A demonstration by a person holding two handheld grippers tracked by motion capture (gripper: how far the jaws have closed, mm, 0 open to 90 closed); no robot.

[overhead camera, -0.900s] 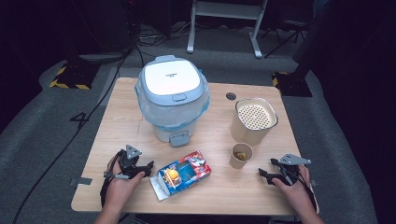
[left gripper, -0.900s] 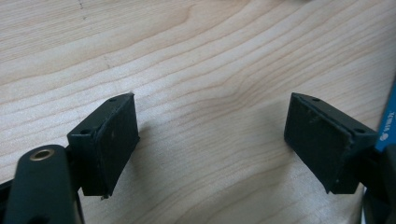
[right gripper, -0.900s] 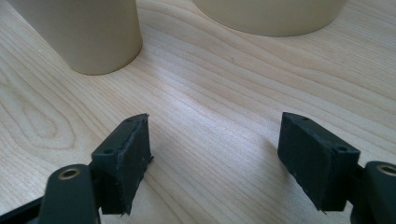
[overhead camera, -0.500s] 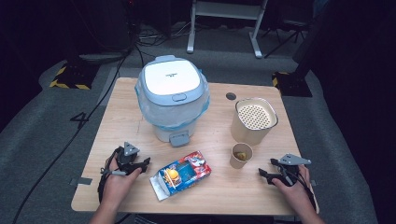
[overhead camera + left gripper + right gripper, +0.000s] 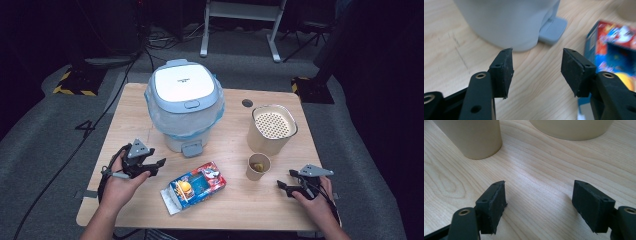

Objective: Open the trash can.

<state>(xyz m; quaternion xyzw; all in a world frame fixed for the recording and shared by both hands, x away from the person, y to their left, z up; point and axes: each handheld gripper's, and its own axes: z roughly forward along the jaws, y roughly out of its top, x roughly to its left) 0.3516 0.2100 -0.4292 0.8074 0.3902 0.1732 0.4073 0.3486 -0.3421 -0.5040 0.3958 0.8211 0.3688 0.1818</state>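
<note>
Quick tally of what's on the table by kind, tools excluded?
Rice cooker: 1
Perforated beige container: 1
Small paper cup: 1
Snack box: 1
Total: 4

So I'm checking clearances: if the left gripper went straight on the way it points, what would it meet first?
Probably the base of the rice cooker, dead ahead of the open, empty left gripper. The snack box lies off to one side. Depth is hard to judge.
</note>
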